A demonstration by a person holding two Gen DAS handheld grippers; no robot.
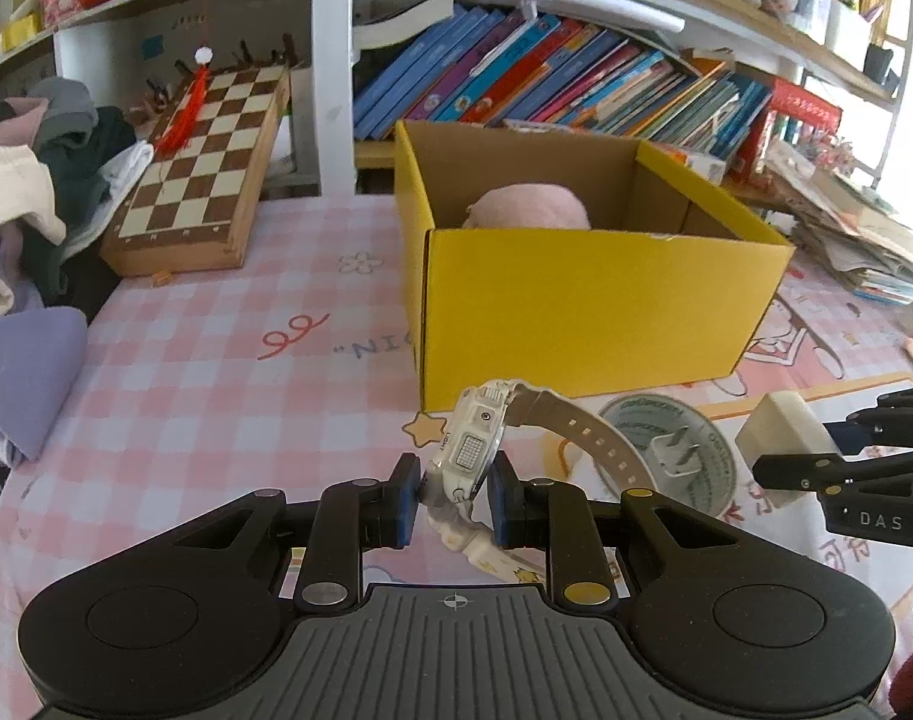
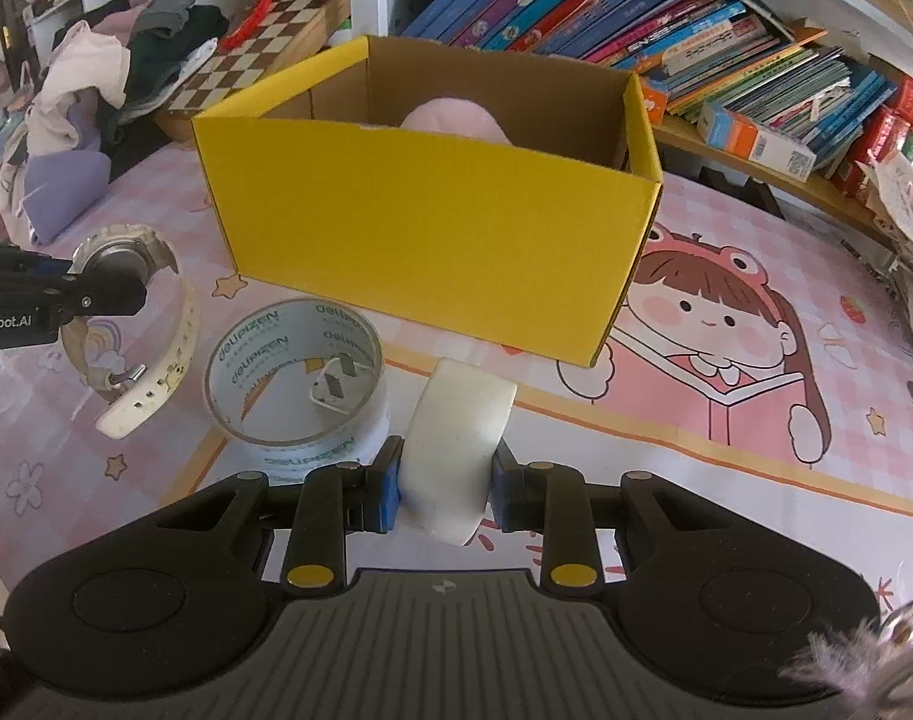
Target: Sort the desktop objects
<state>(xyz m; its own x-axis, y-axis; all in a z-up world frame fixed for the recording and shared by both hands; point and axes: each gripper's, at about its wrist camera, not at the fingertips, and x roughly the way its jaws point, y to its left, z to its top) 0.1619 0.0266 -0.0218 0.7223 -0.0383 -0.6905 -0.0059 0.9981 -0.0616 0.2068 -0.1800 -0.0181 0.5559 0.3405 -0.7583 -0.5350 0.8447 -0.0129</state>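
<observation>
Watch [image 1: 468, 456] face in left view – steel back, buckle in right.

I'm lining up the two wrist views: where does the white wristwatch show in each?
Left wrist view: the white wristwatch sits low centre, clamped in the left claw.
Right wrist view: the watch is at the left edge, strap hanging down, beside the tape roll.
Shared landmark: the yellow box, just behind the watch in both.
</observation>
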